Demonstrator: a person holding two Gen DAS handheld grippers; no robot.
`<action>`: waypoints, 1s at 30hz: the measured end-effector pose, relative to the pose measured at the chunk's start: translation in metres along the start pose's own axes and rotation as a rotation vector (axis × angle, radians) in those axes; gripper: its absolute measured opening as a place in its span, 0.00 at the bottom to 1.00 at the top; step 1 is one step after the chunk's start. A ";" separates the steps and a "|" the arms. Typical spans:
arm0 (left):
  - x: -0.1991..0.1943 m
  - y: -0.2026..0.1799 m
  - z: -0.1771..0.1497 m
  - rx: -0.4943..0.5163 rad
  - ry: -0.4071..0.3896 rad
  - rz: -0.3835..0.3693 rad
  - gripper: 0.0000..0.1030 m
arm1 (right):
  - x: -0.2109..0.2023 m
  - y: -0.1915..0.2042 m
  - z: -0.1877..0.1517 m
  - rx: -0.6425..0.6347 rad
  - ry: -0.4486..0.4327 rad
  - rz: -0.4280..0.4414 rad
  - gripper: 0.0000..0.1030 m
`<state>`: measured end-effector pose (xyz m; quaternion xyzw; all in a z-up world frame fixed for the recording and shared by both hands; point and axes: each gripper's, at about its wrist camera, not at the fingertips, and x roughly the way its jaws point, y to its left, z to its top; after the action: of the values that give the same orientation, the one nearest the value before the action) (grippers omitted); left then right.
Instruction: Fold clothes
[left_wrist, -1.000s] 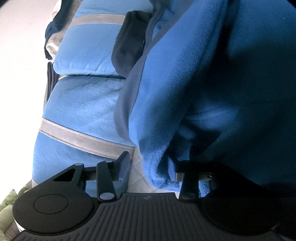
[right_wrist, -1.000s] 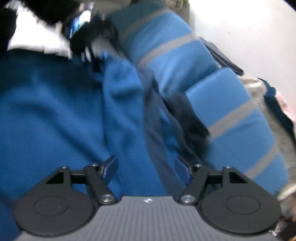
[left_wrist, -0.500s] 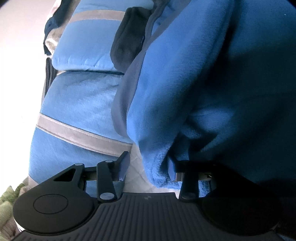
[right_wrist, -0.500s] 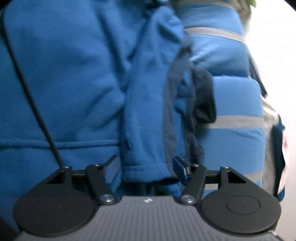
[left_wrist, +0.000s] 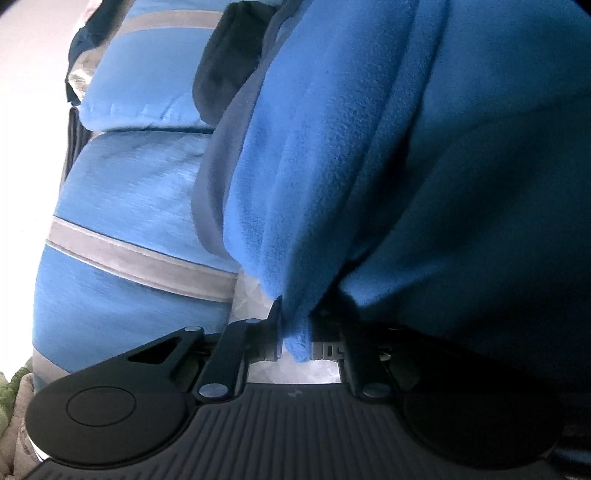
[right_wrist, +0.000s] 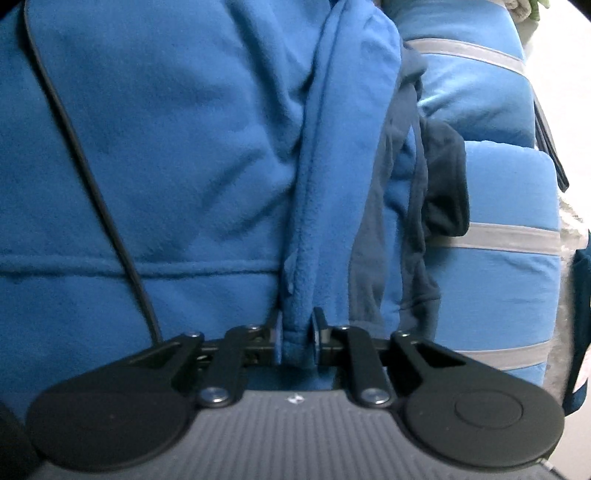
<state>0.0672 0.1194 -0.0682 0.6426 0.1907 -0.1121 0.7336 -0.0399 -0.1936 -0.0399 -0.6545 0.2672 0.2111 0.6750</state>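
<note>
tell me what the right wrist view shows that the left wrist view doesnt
Only the right wrist view: a thin black cord crossing the blue fleece garment, a stitched seam across it, and the right gripper, its jaws closing on a fleece fold. Only the left wrist view: the left gripper shut on a fleece edge, and green fabric at the corner. Both: the fleece, the blue cushions with grey stripes, a dark garment.

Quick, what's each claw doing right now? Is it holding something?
Left claw: closed, pinching a fold of the blue fleece garment.
Right claw: closing, its pads already pressing on an edge of the same blue fleece.
</note>
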 end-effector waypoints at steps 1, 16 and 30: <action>-0.001 -0.001 0.001 0.010 0.002 0.006 0.12 | 0.001 -0.001 0.000 0.008 0.001 -0.005 0.17; -0.011 0.010 0.015 0.026 0.125 0.086 0.65 | -0.062 -0.037 0.014 0.184 -0.081 -0.134 0.88; 0.000 0.017 0.028 -0.047 0.202 0.110 0.67 | -0.122 -0.055 0.011 0.156 -0.107 -0.235 0.96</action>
<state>0.0779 0.0939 -0.0503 0.6427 0.2308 -0.0018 0.7305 -0.0977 -0.1775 0.0799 -0.6146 0.1681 0.1438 0.7572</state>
